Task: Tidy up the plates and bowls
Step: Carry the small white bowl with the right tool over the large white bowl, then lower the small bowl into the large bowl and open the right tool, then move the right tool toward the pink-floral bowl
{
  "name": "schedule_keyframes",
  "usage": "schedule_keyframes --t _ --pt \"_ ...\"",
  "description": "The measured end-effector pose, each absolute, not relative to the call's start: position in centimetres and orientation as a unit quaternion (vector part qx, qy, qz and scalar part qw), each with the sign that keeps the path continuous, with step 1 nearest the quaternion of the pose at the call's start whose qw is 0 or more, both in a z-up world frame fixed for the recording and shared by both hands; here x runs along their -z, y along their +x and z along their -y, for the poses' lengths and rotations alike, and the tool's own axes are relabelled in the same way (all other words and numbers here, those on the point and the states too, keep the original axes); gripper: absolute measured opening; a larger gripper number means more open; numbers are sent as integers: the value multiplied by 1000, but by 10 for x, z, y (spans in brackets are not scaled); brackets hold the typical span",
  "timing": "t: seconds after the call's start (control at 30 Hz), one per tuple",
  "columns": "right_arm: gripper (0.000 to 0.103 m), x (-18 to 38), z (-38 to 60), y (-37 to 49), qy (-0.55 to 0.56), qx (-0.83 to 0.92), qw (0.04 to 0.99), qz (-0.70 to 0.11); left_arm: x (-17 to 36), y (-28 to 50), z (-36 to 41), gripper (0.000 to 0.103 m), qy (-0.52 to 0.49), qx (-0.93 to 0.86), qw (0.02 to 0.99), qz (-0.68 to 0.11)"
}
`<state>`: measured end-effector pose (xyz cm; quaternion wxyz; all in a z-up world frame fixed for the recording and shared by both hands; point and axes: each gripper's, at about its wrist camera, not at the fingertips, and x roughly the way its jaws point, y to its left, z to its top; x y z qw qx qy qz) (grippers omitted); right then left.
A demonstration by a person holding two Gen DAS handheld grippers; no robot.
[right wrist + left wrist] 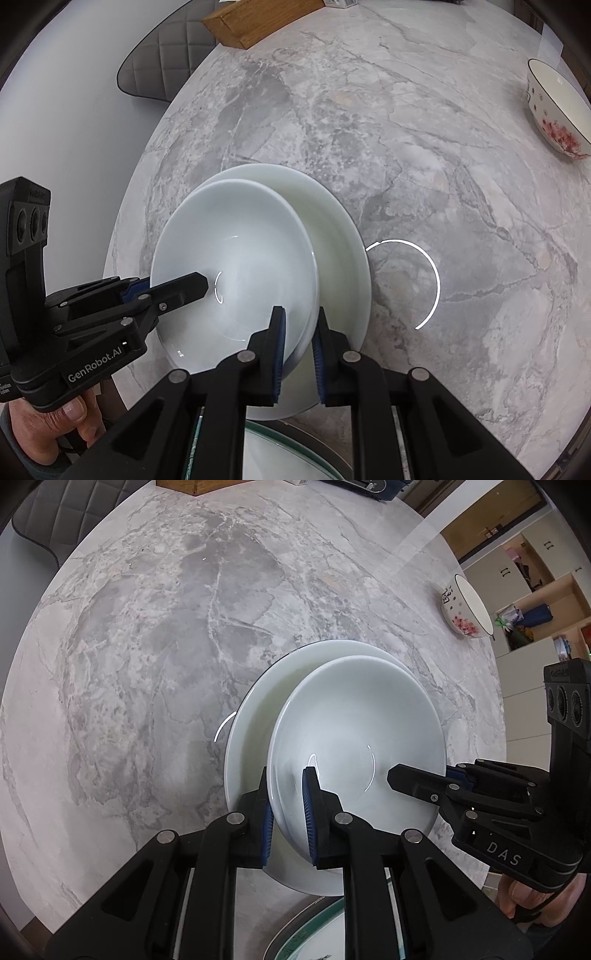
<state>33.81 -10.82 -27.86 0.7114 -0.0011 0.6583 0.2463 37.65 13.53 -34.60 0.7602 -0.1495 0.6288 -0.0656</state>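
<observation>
Both grippers, left gripper (288,823) and right gripper (298,350), clench opposite rims of the smaller glossy white plate (354,738), tilted above the larger white plate (255,716).

Counted on the marble table (147,646): dishes, grippers and other things.

Two white dishes are seen stacked near the table's middle, a shallow white bowl (354,731) upon a larger white plate (255,716); one flowered bowl (466,607) is seen at the table's far right edge; one green-rimmed plate (314,938) is partly seen at its near edge; two grippers, left (287,808) and right (421,781), are counted above the stack; one wooden box (258,22) and one grey chair (166,62) are found at the far edge.
</observation>
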Motion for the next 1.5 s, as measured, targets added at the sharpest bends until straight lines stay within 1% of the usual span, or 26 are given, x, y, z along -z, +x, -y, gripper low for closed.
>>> schedule_keyframes --t 0.17,0.2,0.27,0.33,0.37,0.4,0.43,0.63,0.77,0.87,0.9,0.93,1.03,1.07,1.1,1.13,1.17,1.2,1.23,1.27,1.3,1.33,1.37,1.4,1.5 --pt "17 279 103 338 -14 -235 711 -663 347 378 -132 17 -142 66 757 -634" --pt "18 279 102 338 -15 -234 711 -663 347 378 -131 19 -142 67 757 -635" --pt "19 279 100 337 -20 -230 711 -664 347 378 -128 23 -140 70 756 -636" --pt "23 279 98 337 -23 -228 710 -666 346 379 -124 34 -138 76 755 -637" --pt "26 278 97 336 -24 -228 710 -666 346 379 -122 38 -140 82 754 -637" --pt "23 278 96 336 -28 -224 712 -665 346 379 -121 38 -138 81 753 -639" --pt "23 278 96 336 -29 -221 711 -667 347 380 -120 39 -141 79 751 -640" --pt "25 277 95 336 -27 -212 708 -674 345 378 -127 41 -173 86 742 -642" --pt "30 273 95 336 -27 -207 711 -672 342 378 -132 43 -186 90 740 -640" --pt "38 267 96 335 -34 -199 718 -666 338 378 -136 45 -194 89 742 -636" --pt "39 265 97 335 -30 -200 719 -665 336 378 -137 50 -195 88 743 -634" --pt "39 263 98 335 -27 -201 718 -665 333 378 -139 58 -192 80 745 -633" --pt "43 258 100 334 -21 -203 720 -663 326 378 -145 63 -207 87 745 -628" --pt "45 256 100 333 -17 -204 721 -662 323 377 -146 64 -207 87 746 -626" --pt "48 253 102 332 -14 -205 723 -659 320 377 -147 67 -207 86 748 -625" --pt "50 250 104 331 -8 -206 725 -658 316 375 -147 73 -208 86 749 -623" --pt "57 247 107 330 0 -207 727 -655 312 374 -148 78 -209 84 751 -620" --pt "65 242 110 328 10 -209 730 -650 306 373 -149 85 -210 81 754 -618" --pt "68 237 115 328 20 -211 734 -646 301 372 -152 88 -214 82 755 -615" --pt "73 232 119 327 33 -213 737 -640 295 371 -154 89 -221 86 757 -609" --pt "80 226 126 326 51 -217 742 -633 288 369 -156 92 -225 87 760 -603" --pt "86 219 134 325 70 -221 747 -623 281 368 -159 97 -227 86 763 -598" --pt "96 214 142 325 83 -222 754 -613 276 369 -160 102 -228 85 766 -595" --pt "103 208 152 325 92 -220 763 -601 270 370 -160 103 -224 83 769 -593" --pt "103 196 183 329 104 -206 786 -574 250 379 -158 103 -184 79 799 -567"
